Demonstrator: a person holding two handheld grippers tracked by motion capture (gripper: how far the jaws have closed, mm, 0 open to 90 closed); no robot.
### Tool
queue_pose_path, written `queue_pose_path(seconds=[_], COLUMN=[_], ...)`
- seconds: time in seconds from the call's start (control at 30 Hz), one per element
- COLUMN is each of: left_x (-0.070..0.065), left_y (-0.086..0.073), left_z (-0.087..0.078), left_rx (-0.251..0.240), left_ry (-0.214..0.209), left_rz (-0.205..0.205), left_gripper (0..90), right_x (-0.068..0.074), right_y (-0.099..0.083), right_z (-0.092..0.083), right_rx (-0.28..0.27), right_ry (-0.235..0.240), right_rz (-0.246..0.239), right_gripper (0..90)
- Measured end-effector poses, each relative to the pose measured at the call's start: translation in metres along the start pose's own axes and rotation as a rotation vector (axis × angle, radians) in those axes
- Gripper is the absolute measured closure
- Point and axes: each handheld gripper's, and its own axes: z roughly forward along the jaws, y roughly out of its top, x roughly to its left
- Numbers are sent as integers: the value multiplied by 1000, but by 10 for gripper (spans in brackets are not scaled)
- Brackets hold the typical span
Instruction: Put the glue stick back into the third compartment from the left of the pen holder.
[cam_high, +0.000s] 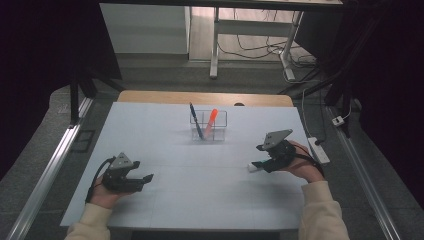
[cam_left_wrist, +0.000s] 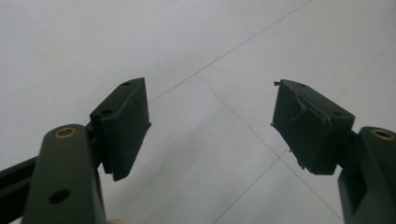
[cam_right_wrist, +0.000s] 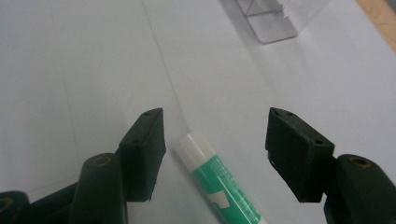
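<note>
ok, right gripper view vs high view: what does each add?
Right gripper view alone: the green print and white cap of the glue stick lying on the table between the right gripper's open jaws, untouched. High view alone: the left gripper, a blue pen and an orange marker standing in the clear holder. Both: holder, white table.

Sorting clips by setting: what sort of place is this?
Probably a lab or recording workspace: a white-covered table, cables across the floor, a power strip beside the table, dark curtains around.
</note>
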Motion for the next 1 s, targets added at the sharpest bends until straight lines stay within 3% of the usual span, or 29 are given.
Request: queue_pose_path(seconds=[0.2, 0.33, 0.53, 1.0], left_x=[0, 0, 1, 1], left_y=[0, -1, -1, -2], left_z=[1, 1, 1, 4], left_rx=[4, 4, 7, 20], left_ry=[0, -1, -2, -4], left_rz=[0, -1, -1, 0], left_gripper=[270, 270, 270, 270], right_x=[-2, -5, -11, -7], right_y=[2, 2, -6, -9], right_z=[7, 14, 25, 49], right_rx=[32, 83, 129, 228], right_ry=[48, 72, 97, 130], right_rz=[-57, -86, -84, -134], right_gripper=[389, 399, 404, 421])
